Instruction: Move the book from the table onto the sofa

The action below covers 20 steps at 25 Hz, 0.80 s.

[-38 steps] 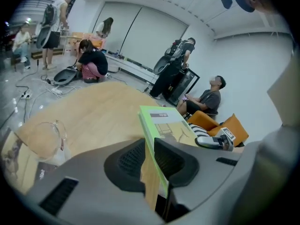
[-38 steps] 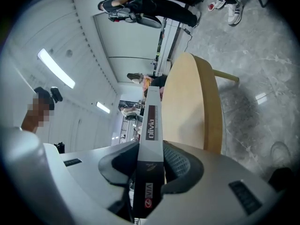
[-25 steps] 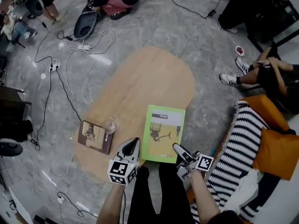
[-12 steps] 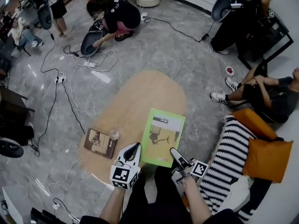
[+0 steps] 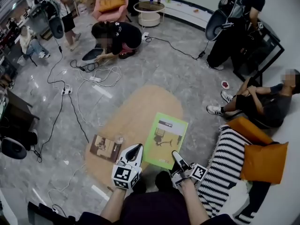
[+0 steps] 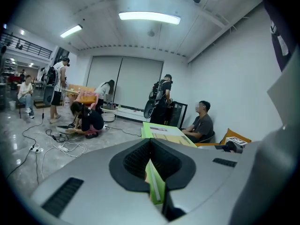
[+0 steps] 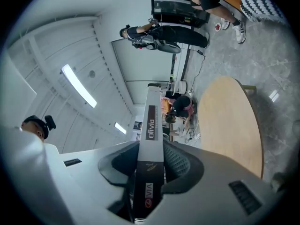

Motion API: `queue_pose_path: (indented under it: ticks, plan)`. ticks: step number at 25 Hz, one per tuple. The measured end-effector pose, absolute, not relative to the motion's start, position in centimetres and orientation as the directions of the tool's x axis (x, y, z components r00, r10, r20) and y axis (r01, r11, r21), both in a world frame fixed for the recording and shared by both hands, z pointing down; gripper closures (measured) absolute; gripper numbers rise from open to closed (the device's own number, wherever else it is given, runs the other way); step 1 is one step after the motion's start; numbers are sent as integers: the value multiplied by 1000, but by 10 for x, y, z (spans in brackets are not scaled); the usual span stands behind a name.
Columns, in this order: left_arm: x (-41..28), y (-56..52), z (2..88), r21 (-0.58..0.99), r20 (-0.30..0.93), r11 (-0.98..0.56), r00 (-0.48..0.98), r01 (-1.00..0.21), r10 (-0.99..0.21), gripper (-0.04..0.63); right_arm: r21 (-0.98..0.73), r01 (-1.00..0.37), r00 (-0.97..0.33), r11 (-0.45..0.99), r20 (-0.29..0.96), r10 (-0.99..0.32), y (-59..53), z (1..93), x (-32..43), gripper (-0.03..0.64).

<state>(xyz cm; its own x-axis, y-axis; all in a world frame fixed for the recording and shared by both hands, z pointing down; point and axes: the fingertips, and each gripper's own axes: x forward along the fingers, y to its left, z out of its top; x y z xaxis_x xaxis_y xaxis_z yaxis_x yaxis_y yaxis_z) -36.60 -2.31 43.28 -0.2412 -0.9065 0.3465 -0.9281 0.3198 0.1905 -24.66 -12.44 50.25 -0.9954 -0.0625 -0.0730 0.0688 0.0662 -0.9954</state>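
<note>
Left gripper (image 5: 136, 147) pinched the green book (image 5: 165, 139) by its edge, right gripper (image 5: 174, 155) clamped its spine; a glass (image 5: 119, 138) stood on the table (image 5: 140, 108).

Grey marbled floor (image 5: 178, 74) all round, a tangle of cables (image 5: 98, 71) sprawled across it at the left, and an oval wooden desk (image 5: 140, 109) in the middle. At the far end, a pink armchair (image 5: 111, 3) sits beside a round side table (image 5: 149, 12). Overhead, long light strips (image 6: 149, 17) glow on a white ceiling.
</note>
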Motion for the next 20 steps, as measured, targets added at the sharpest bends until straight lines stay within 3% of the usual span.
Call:
queue_pose_path:
  ticks: [20]
  plan:
    - [-322, 16, 413, 177, 279, 215, -160, -960, -947, 580, -991, 102, -977, 92, -117, -176, -79, 483, -199, 460]
